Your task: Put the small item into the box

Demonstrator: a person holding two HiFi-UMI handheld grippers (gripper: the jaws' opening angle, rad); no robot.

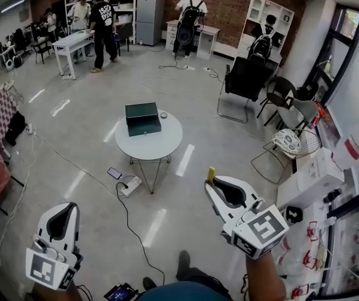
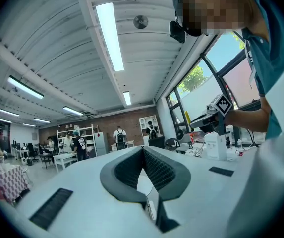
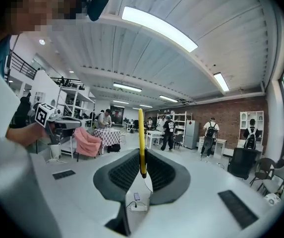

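Note:
A dark green box (image 1: 143, 119) stands on the round white table (image 1: 166, 147), well ahead of both grippers. A small round pale object (image 1: 163, 115) lies on the table at the box's right. My right gripper (image 1: 212, 182) is low at the right, shut on a thin yellow item (image 1: 211, 173) that sticks up past its tips. In the right gripper view the yellow item (image 3: 141, 138) stands upright between the pads of the right gripper (image 3: 142, 155). My left gripper (image 1: 63, 207) is low at the left. In its own view the left gripper (image 2: 142, 149) is shut with nothing in it.
A power strip (image 1: 131, 185) and a phone (image 1: 114, 173) lie on the floor by the table's legs, with a cable running toward me. Black chairs (image 1: 245, 80) stand to the right, white cartons (image 1: 311, 177) nearer right. Several people are at the far wall.

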